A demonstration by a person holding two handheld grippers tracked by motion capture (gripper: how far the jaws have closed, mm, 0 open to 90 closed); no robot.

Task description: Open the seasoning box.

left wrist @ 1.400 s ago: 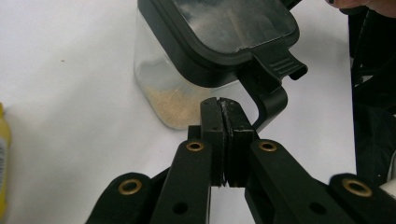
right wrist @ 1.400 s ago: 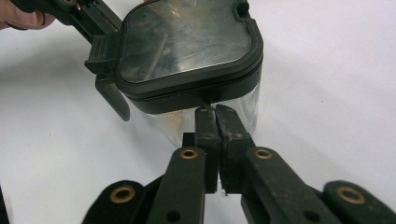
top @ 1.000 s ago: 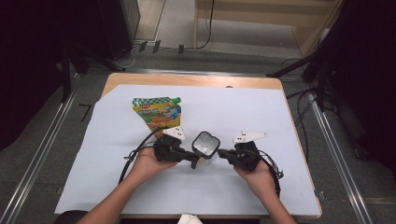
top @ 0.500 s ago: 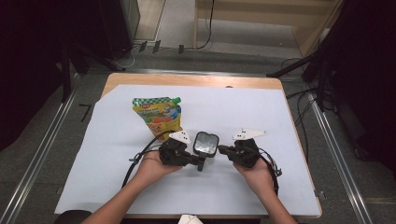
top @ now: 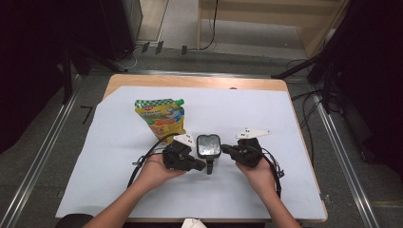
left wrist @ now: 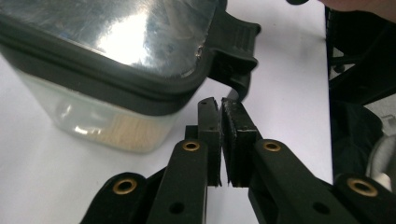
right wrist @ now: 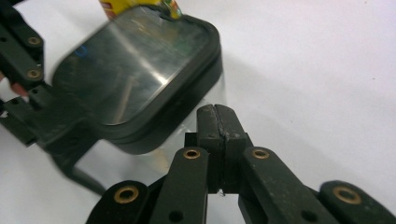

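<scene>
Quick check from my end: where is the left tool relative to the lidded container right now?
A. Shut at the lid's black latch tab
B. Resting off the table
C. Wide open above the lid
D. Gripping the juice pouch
A: in the left gripper view, the left tool has its jaws pressed together right at the black latch tab of the container.

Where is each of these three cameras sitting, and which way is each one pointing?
High view: above the person's side, facing forward and down on the white-covered table; both forearms show, and the yellow-green snack pouch.
Left gripper view: on the left hand-held gripper, looking along its closed jaws at the lid's black latch.
Right gripper view: on the right hand-held gripper, jaws closed, facing the container's side.
Shared: all three show the clear square container with the black-rimmed shiny lid.
</scene>
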